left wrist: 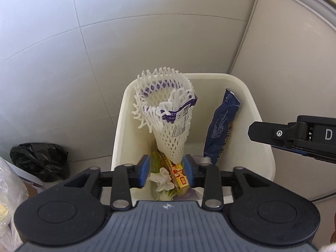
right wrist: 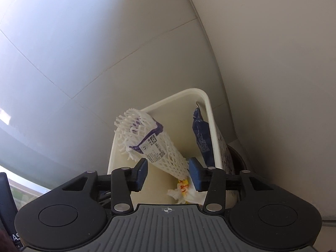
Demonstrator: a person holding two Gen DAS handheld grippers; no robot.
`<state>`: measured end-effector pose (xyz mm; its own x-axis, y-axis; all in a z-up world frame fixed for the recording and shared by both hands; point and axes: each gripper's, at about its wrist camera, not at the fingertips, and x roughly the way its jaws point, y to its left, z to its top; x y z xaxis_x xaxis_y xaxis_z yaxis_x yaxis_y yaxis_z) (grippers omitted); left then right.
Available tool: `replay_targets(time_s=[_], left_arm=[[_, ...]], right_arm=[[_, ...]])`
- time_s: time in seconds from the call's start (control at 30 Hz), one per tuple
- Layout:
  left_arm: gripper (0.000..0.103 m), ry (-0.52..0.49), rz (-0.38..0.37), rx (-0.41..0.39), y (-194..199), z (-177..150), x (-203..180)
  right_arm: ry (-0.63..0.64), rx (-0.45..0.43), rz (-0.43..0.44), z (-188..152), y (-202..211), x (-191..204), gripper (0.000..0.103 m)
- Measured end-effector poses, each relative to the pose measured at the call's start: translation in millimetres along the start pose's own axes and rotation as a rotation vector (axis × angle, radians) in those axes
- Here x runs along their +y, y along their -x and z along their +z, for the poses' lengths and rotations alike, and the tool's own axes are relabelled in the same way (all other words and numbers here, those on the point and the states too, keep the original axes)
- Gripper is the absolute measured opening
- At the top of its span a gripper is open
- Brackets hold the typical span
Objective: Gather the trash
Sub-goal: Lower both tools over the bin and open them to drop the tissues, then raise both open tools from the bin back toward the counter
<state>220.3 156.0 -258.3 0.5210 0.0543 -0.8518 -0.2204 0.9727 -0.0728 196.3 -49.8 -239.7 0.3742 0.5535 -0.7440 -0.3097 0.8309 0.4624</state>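
A white bin (left wrist: 210,76) stands on pale tiles below both grippers. A white foam fruit net (left wrist: 168,113) with a purple label stands upright in the bin, narrow end down. Against the bin's right wall leans a dark blue wrapper (left wrist: 220,130). A yellow box (left wrist: 180,178) and a crumpled tissue (left wrist: 162,178) lie at the bottom. My left gripper (left wrist: 166,171) is open over the bin, with the net's narrow end between its pads and close to the right one. My right gripper (right wrist: 168,173) is open too, above the net (right wrist: 155,147) and beside the wrapper (right wrist: 201,134); one of its fingers (left wrist: 254,131) shows at the right.
A black plastic bag (left wrist: 40,159) lies on the floor left of the bin, with a clear bag (left wrist: 8,189) nearer me. A white cabinet (left wrist: 283,63) stands right behind the bin (right wrist: 195,90). A dark round object (right wrist: 237,159) sits between bin and cabinet.
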Motion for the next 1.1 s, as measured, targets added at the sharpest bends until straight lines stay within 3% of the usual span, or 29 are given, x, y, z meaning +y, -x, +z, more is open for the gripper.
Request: replay_targets(time_s=[0.27,0.4,0.83,1.1], left_arm=[[0.048,-0.012,-0.009,-0.017,12.6,1.5,-1.6],[0.061,-0.017,-0.022,-0.044,26.1,2.5,0.5],[0.094,-0.064,-0.04,-0.137,83.1,17.1,-6.6],[0.102,-0.072,-0.059,-0.2,125.8,30.2,-19.0]], right_arm=[[0.037,-0.019,0.007,1.6,13.5,10.4,0.056],[0.066,-0.035,0.017,2.4,28.6,19.8,0.061],[0.17,-0.129,0.021,11.9,108.1,62.5,0.084],[0.238,-0.223,0.022,25.2,167.1,80.4,0.095]])
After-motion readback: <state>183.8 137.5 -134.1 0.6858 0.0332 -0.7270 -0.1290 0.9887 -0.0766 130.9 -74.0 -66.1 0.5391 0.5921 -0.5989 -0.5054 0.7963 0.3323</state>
